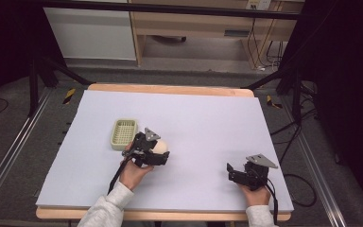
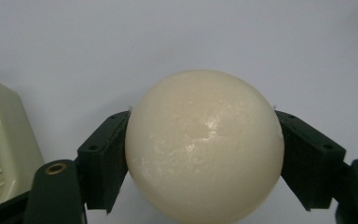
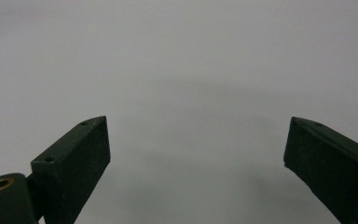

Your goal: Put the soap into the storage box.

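A smooth, glossy cream ball (image 2: pixel 204 147) is gripped by the left tool (image 1: pixel 152 152) beside a ribbed basket (image 1: pixel 123 134); the right tool (image 3: pixel 196 158) is held released, jaws wide apart

Basket (image 1: pixel 123 134) (left) beside open mat (image 1: pixel 208 123)

- A pale lilac sheet (image 1: pixel 208 123) covers the surface, a strip of wooden edge (image 1: pixel 170 89) showing along its far side.
- Black frame legs (image 1: pixel 42 71) stand on the grey floor (image 1: pixel 9 127) at both sides.
- Light wooden furniture (image 1: pixel 194 23) and hanging cables (image 1: pixel 257 47) line the background.
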Available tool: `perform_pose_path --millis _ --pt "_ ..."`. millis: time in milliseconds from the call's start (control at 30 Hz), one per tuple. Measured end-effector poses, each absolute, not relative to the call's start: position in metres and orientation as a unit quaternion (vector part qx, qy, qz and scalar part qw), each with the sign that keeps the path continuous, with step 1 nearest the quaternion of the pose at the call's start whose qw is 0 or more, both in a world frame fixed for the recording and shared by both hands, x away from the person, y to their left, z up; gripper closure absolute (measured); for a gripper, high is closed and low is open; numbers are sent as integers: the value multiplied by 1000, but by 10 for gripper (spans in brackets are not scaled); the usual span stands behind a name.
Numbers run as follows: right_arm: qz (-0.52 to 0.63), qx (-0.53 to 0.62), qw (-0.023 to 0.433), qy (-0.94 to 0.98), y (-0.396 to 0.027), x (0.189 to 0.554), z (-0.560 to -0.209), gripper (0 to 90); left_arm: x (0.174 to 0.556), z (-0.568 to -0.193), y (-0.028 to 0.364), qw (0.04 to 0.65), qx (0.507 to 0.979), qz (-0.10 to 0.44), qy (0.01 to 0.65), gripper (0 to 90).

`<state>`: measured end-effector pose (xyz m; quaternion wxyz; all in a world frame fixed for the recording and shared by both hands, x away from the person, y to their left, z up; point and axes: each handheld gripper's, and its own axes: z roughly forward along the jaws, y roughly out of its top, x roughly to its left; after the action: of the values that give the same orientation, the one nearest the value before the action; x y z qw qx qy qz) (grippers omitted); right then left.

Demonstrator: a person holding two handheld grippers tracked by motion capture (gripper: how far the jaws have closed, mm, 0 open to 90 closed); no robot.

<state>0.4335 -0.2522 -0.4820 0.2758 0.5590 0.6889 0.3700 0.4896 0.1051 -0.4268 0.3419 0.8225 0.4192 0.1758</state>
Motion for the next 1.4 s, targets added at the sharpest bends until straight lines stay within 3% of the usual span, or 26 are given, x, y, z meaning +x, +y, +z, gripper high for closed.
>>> perform_pose_path --millis 1400 --pt "369 562 276 687 -252 433 -482 76 500 -410 191 349 779 197 482 241"
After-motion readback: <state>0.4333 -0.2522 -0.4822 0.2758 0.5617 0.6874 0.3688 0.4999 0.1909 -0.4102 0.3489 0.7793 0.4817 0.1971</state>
